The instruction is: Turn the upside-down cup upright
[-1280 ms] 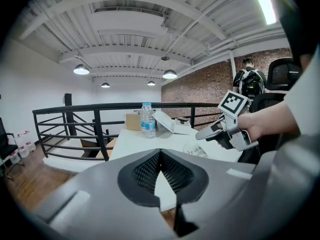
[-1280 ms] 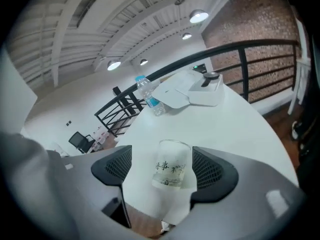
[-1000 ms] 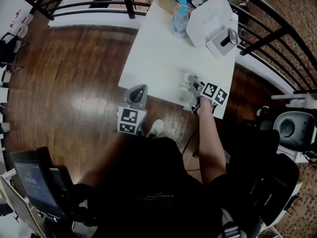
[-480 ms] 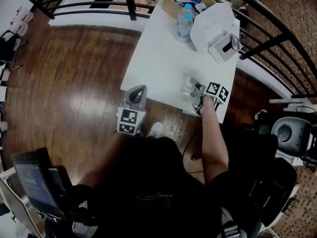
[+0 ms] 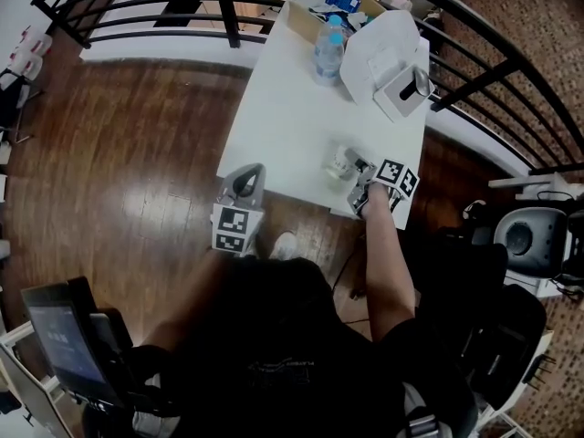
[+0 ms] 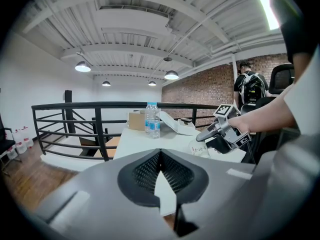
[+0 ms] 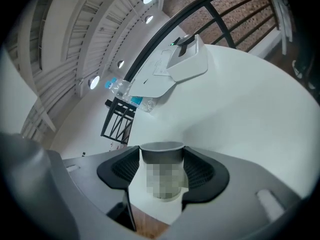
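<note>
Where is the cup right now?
In the head view, the cup sits near the white table's front right edge, between the right gripper's closing jaws, far from the water bottle at the table's other end.

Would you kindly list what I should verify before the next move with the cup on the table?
1. The cup sits between the right tool's jaws: ok.
2. Firm grip: jaws closing, gaps show beside the cup's body: not ok.
3. Which end of the cup is up: cannot tell.
4. Space around it on the table: the water bottle and white device stand far off: ok.
5. The left tool is shut, empty and clear of the cup: ok.
</note>
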### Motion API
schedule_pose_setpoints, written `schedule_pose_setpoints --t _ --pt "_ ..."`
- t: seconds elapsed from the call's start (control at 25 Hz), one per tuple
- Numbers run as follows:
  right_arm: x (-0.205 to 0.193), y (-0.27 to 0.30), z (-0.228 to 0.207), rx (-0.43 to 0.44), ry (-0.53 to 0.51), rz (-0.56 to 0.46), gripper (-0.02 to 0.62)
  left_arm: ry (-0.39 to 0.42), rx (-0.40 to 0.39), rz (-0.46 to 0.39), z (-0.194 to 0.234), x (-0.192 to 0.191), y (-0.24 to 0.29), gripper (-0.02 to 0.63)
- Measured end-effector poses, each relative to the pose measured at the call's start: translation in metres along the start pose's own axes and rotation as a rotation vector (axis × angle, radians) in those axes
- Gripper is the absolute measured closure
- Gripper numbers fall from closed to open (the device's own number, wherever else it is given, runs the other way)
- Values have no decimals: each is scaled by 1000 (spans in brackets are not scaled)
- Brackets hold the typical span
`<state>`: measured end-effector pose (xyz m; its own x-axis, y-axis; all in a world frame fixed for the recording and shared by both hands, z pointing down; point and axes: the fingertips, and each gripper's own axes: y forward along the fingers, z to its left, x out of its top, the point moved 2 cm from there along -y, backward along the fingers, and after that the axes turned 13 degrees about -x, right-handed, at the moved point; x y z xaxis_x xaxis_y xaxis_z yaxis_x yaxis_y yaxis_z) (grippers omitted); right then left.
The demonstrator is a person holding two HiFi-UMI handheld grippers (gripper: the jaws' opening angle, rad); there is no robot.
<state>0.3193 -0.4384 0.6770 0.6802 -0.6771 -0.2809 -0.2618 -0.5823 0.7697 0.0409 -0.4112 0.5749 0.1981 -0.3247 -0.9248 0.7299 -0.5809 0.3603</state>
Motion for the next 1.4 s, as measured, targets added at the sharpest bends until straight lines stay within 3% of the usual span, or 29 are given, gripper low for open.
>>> schedule_pose_setpoints --t 0.24,0.44,0.72,0.88,1.4 --pt "3 -7 7 -7 -42 -57 310 1 -14 -4 1 0 1 607" --pt "13 -22 22 29 -96 -181 311 6 -26 -5 1 1 2 607" --pt "18 -39 32 -70 -376 -499 314 6 -26 1 3 -2 0 607" --pt "9 -39 41 -105 -515 -630 316 6 -24 5 6 -3 -3 608" --pt "-28 -24 37 -230 -687 -658 310 -4 1 11 17 -8 -19 607"
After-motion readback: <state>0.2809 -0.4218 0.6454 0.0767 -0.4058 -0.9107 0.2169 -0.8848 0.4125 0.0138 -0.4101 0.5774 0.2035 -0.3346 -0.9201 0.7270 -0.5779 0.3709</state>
